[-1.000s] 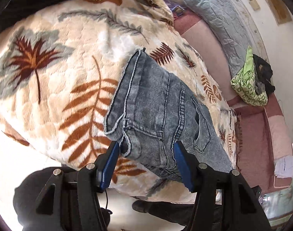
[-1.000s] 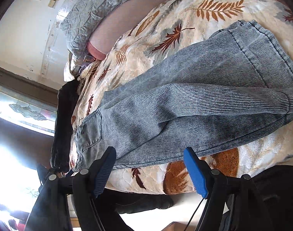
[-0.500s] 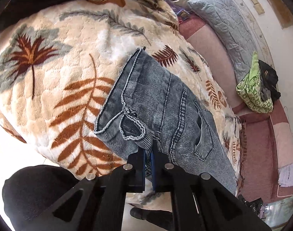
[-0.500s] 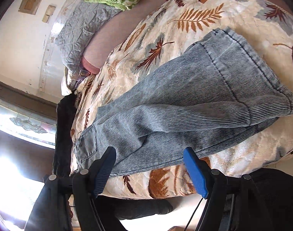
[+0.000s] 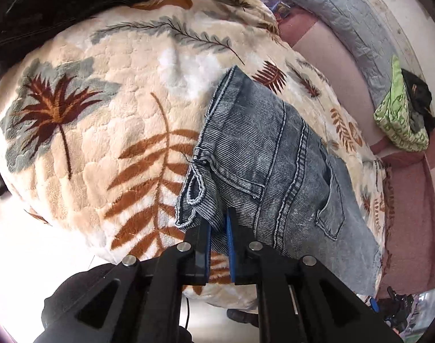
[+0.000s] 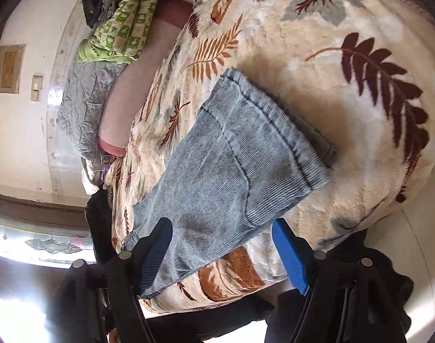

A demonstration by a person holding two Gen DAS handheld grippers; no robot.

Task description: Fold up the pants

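Blue-grey washed denim pants (image 5: 269, 160) lie on a cream blanket with leaf prints (image 5: 103, 131). In the left wrist view the waistband end with a back pocket faces me. My left gripper (image 5: 219, 228) is shut on the waistband edge near a belt loop. In the right wrist view the pants (image 6: 231, 168) show their leg end, hem toward the right. My right gripper (image 6: 223, 248) is open, its blue pads on either side of the near edge of the leg, not closed on it.
A grey quilted pillow (image 5: 349, 25) and a green patterned cloth bundle (image 5: 400, 120) lie on the pink bed surface beyond the blanket. Dark clothing (image 5: 74, 0) lies at the blanket's far left. The blanket's near edge drops to a pale floor (image 5: 31, 257).
My left gripper closed on the waistband and has lifted it slightly. My right gripper, still open, has moved in along the legs toward the hem end, now straddling the leg's edge.
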